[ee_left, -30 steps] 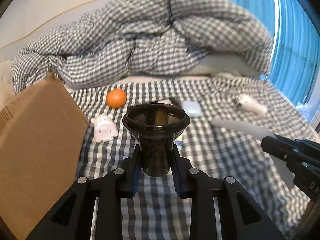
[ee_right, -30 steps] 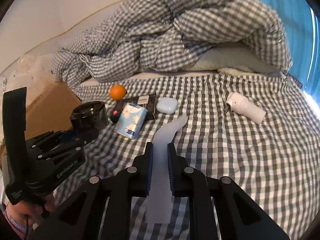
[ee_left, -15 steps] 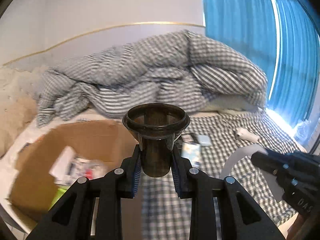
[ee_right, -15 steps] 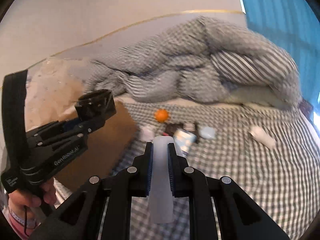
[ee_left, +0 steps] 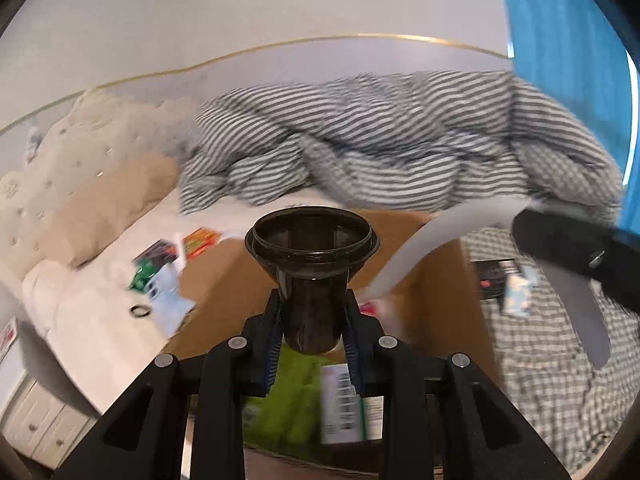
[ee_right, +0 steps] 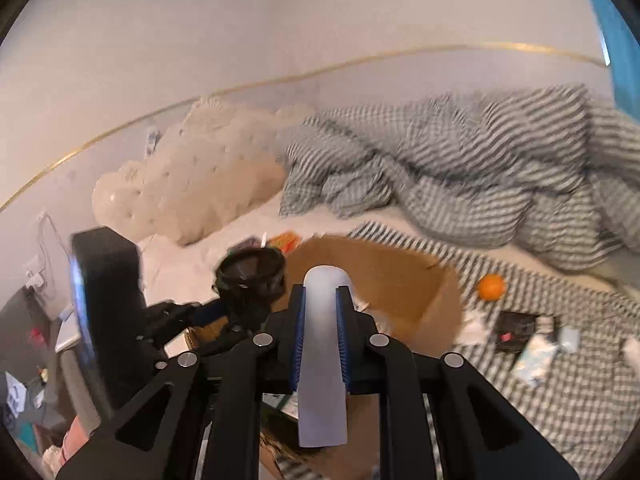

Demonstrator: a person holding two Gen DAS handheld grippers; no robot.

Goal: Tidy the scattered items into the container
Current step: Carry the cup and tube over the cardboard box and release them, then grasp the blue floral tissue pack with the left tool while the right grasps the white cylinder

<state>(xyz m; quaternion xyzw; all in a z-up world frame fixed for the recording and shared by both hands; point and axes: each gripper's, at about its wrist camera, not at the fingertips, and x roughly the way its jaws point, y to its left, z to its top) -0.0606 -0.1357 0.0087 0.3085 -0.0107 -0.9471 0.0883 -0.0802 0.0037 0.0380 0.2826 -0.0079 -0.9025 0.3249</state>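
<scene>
My left gripper [ee_left: 312, 320] grips the stem of a dark funnel-shaped cup [ee_left: 312, 248] between its pads. Its jaws are opening, with the cup still pressed. It hangs over the open cardboard box [ee_left: 412, 280]. A pale curved plastic strip [ee_right: 322, 340] lies in my right gripper [ee_right: 322, 300], whose jaws are opening while the pads still touch it. The strip's tip reaches over the box [ee_right: 380, 272]. In the right wrist view the left gripper [ee_right: 248, 292] and cup [ee_right: 252, 268] are just to the left. The right gripper [ee_left: 576, 248] shows at the right of the left wrist view.
The box holds a green item [ee_left: 288, 400] and a barcoded white pack [ee_left: 340, 400]. An orange [ee_right: 491, 287], a black pack [ee_right: 516, 328] and a blue-white pack [ee_right: 536, 356] lie on the checked sheet. Packets [ee_left: 160, 256] lie left of the box. A bunched duvet [ee_right: 480, 184] is behind.
Both grippers have swung left and risen from over the checked sheet to over the open box, each still with its object. The box's inside has come into view.
</scene>
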